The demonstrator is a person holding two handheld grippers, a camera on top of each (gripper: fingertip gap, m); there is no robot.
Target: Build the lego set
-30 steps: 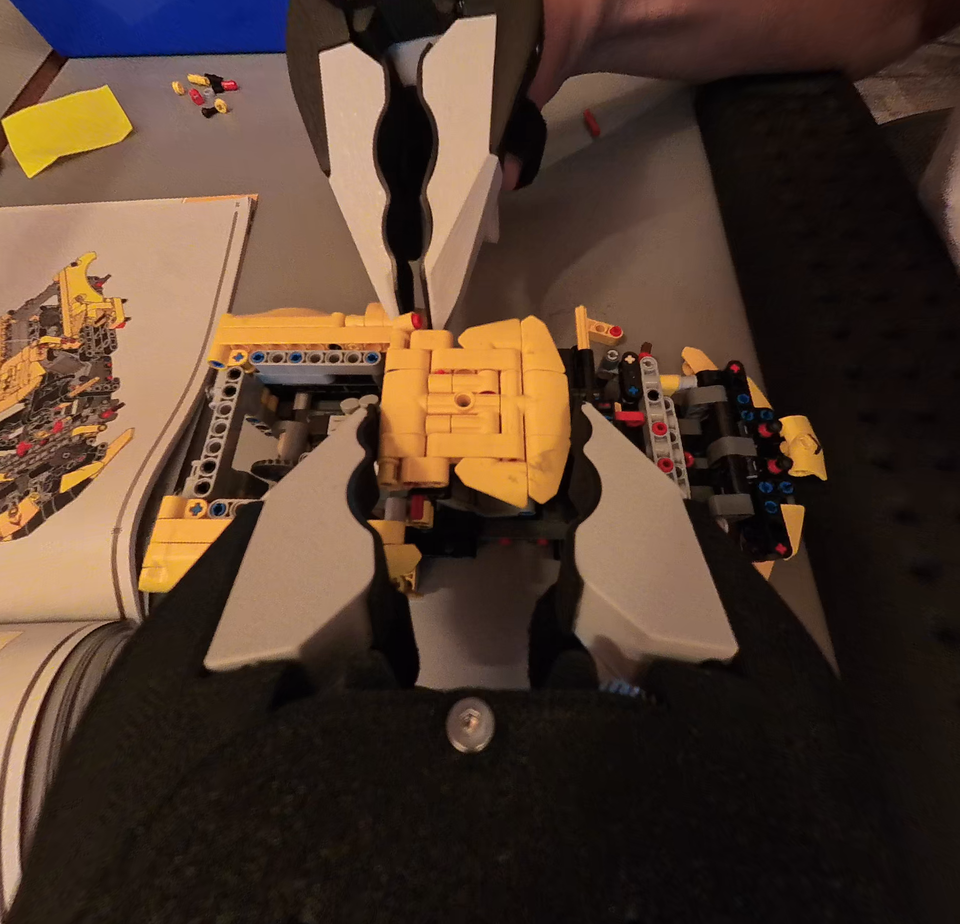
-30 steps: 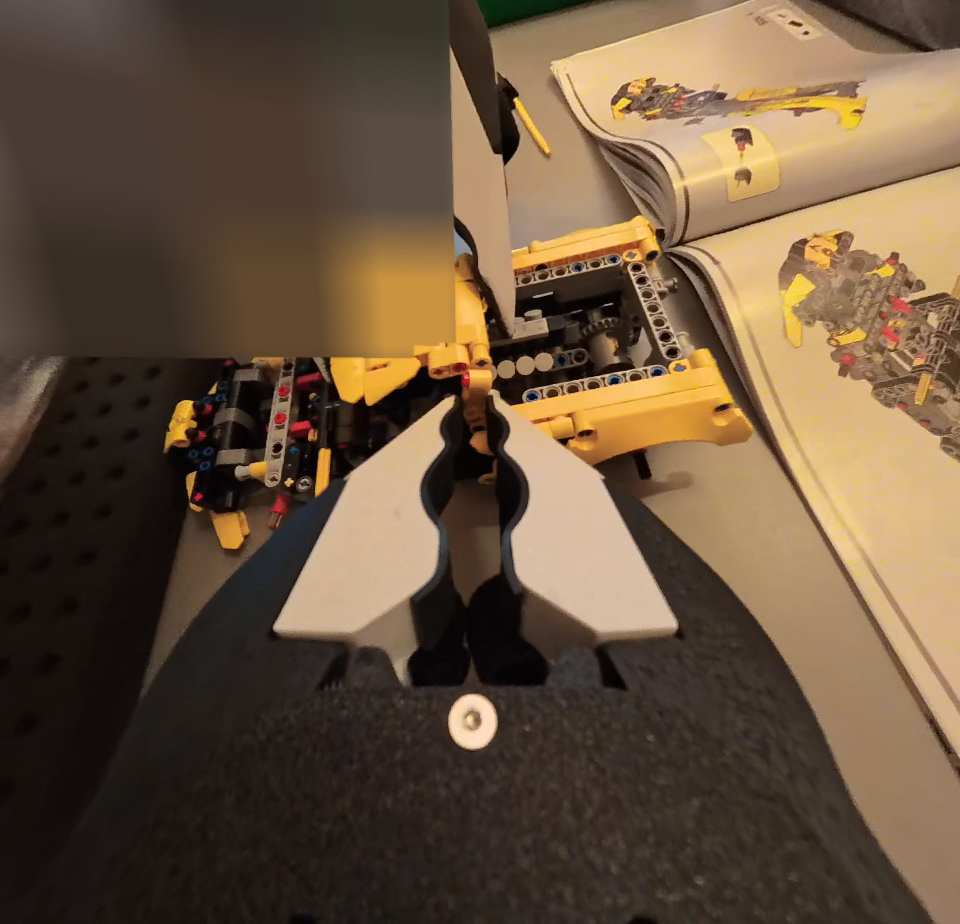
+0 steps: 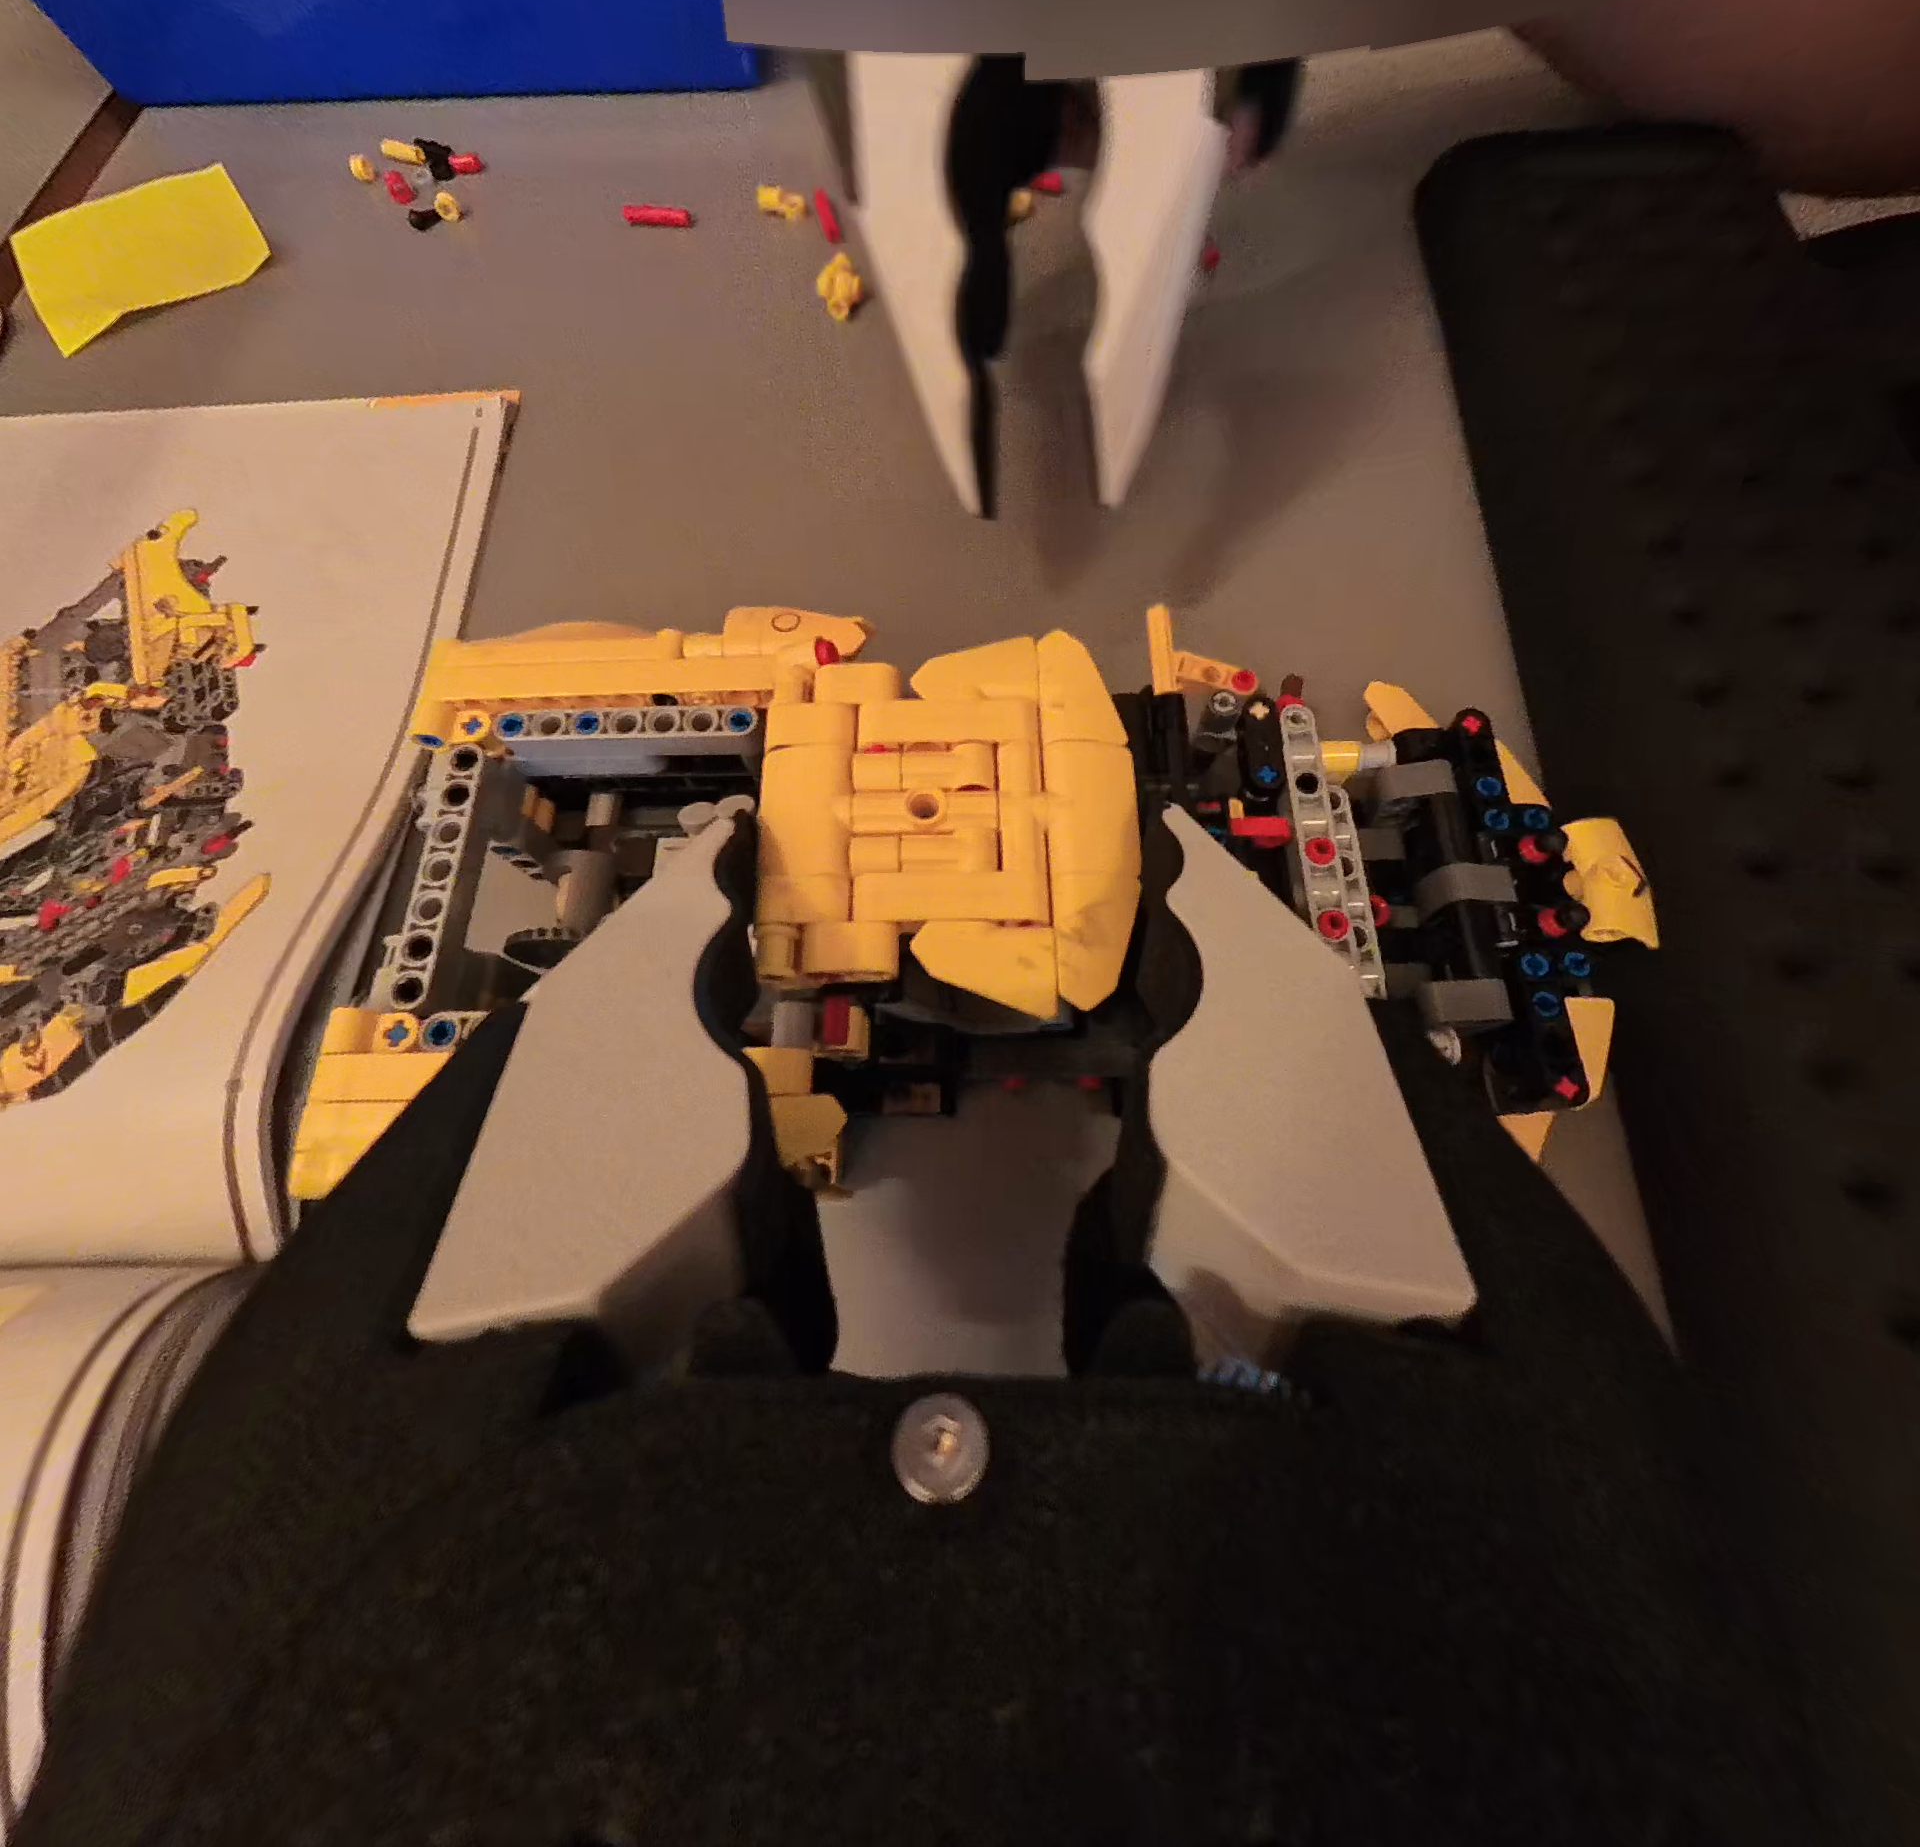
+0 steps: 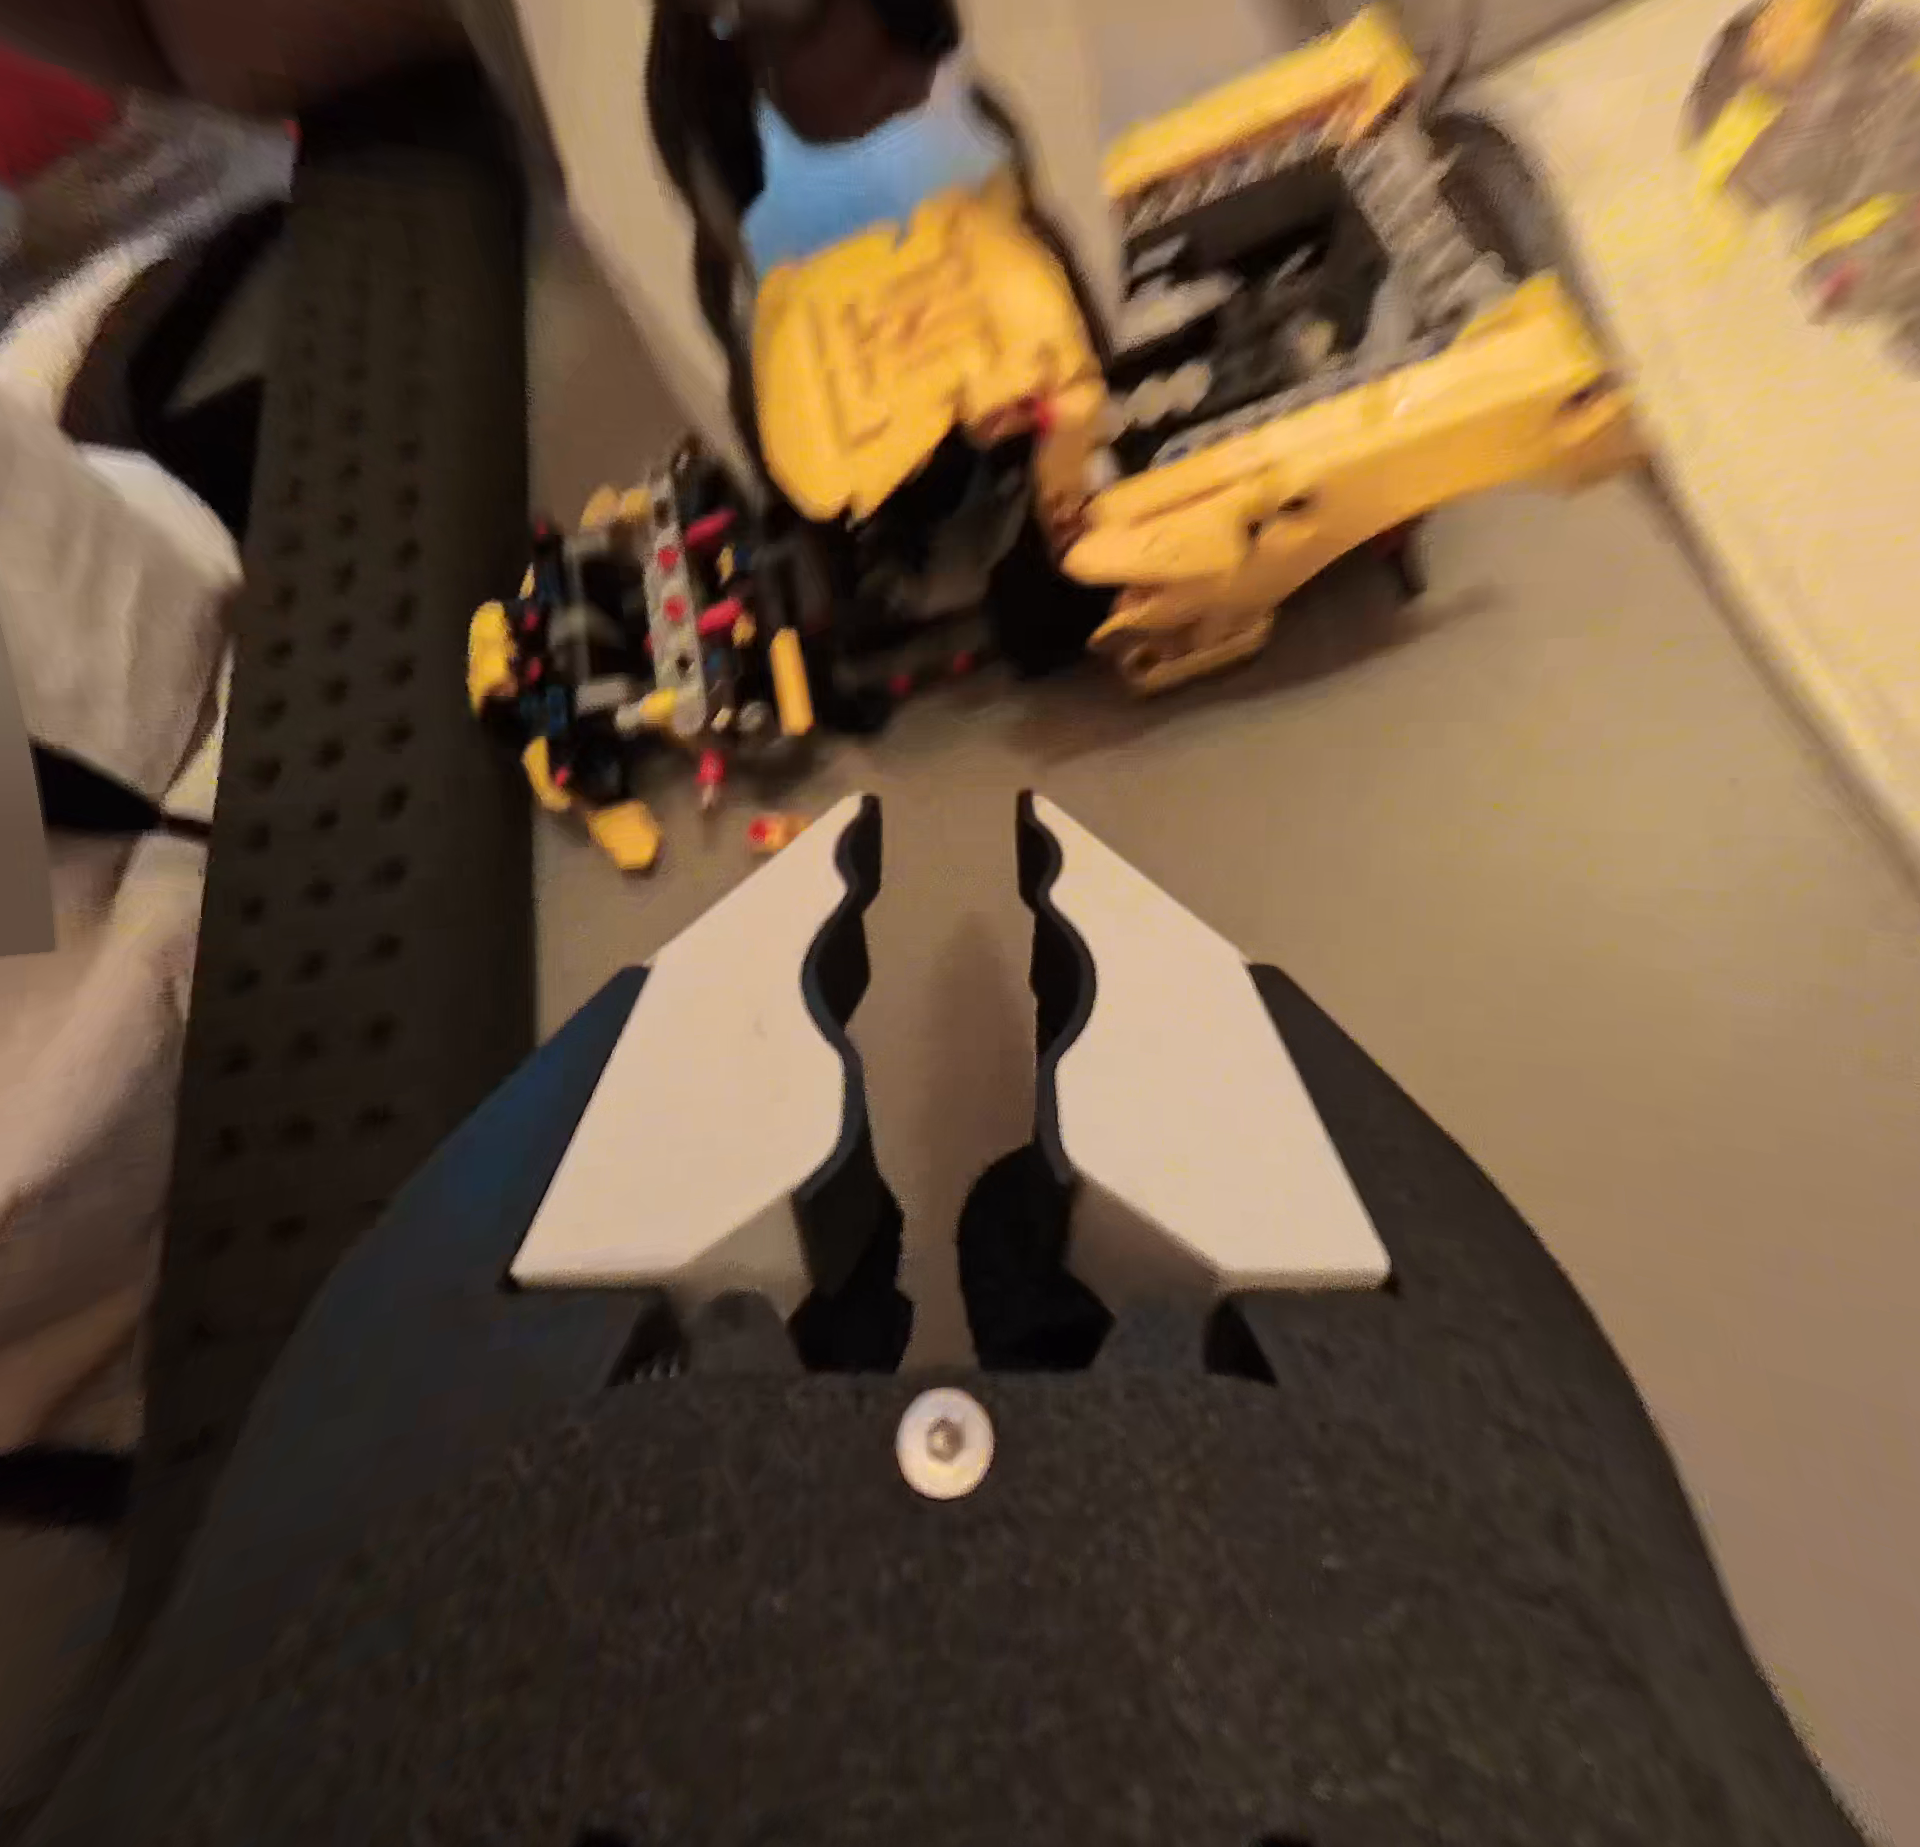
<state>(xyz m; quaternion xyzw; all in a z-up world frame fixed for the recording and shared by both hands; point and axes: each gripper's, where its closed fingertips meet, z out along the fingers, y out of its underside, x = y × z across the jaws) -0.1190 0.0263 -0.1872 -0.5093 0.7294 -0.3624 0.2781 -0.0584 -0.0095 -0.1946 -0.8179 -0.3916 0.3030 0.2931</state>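
- The half-built yellow, black and grey brick vehicle model is lying on the grey worktop, with the open printed instruction booklet touching its left end.
- The model's yellow curved centre block is being bracketed by the left tongs; the grey fingers are sitting on either side of it, apparently clamped, though true contact is hard to confirm.
- The right tongs are being held apart and empty, over bare worktop on the far side of the model and clear of it; the right wrist view is blurred.
- Small loose red, yellow and black pins are lying scattered at the far left, near a flat yellow scrap and a blue bin.
- A risk is being judged: if the left grip is being loosened or is off-centre, the model could be twisting or sliding when a piece is pushed in.
- The black and grey frame with red and blue pins at the right end looks thinly joined, so pressure there could be splitting it off.
- The tiny pins could be slipping from the tongs or rolling away during pickup.
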